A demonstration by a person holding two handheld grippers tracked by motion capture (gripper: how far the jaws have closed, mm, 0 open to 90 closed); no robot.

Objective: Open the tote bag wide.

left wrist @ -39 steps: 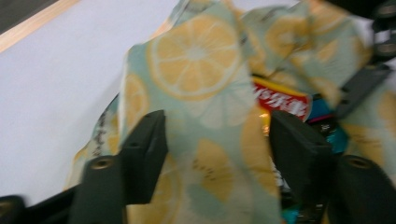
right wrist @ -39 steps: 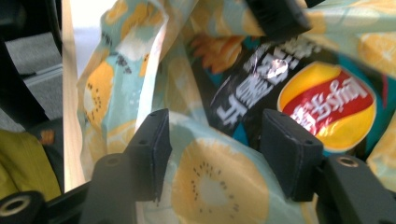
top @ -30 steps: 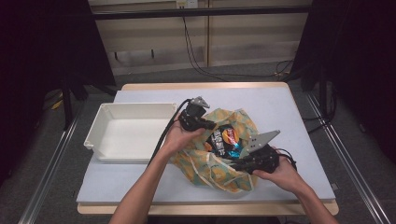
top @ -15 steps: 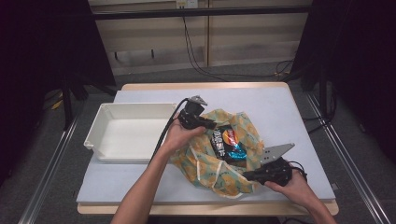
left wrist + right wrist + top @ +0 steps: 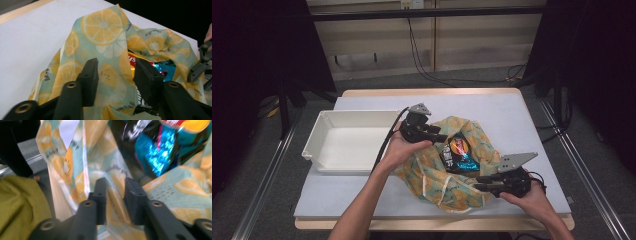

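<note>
A lemon-print cloth bag [image 5: 447, 160] lies crumpled near the middle of the surface [image 5: 522, 120], toward its front edge, beside a white tray [image 5: 347, 145] on the left. The left tool [image 5: 439, 136], at the bag's back rim, has just been opening; its jaws stand apart astride a fold without pinching. The right tool [image 5: 479, 184] has drawn back to the front rim, jaws slightly parted around cloth. The bag's mouth seems freed. The right gripper view shows the snack packets [image 5: 155, 150] inside close up.

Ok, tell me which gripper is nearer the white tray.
Left. The left gripper sits at the fruit-print bag's upper edge, just right of the white tray. The right gripper is at the bag's lower right, far from it.
</note>
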